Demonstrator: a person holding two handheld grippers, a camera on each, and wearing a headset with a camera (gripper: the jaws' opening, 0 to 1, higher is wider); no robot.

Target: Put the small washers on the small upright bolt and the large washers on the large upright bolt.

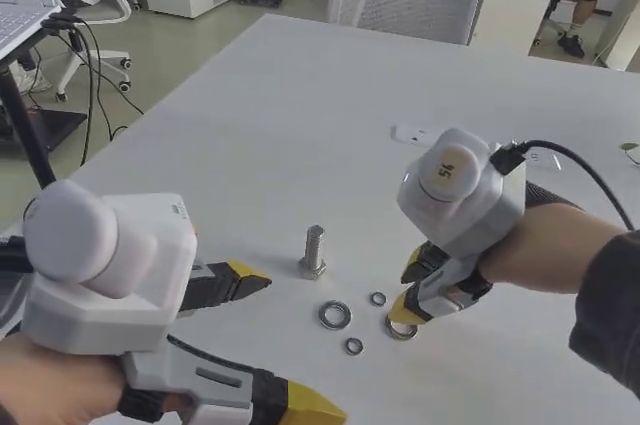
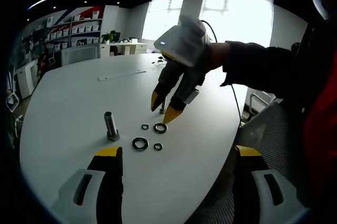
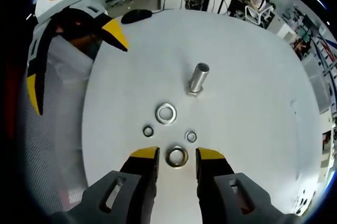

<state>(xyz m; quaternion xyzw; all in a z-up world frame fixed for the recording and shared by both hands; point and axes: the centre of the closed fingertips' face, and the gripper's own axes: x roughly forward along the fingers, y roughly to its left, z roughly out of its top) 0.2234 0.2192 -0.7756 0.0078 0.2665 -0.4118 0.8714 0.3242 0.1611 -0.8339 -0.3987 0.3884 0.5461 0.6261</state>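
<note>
On my left, the left claw (image 1: 298, 347) hangs low over the near edge of the white table (image 1: 300, 105). Its black, yellow-tipped jaws are spread wide with nothing between them (its own view shows the same wide gap over bare tabletop). Just right of it, the large silver upright bolt (image 1: 313, 250) stands head-down on the table, threaded shaft up, with no washer on it.

On my side of the bolt, four washers lie flat on the table. A large silver washer (image 1: 335, 315) lies nearest the bolt, a small silver washer (image 1: 378, 298) is to its right, and the other small silver washer (image 1: 354, 346) is nearer me. The second large silver washer (image 1: 400, 329) lies farthest right.

The right claw (image 1: 405, 295) is down over that last one. In the right gripper view its jaws are parted and stand either side of the ring, close beside it but not gripping it, as far as I can make out. In the left gripper view a small grey thing (image 2: 162, 109) stands behind the right claw's tips. It may be the small bolt, but I cannot tell.
</note>
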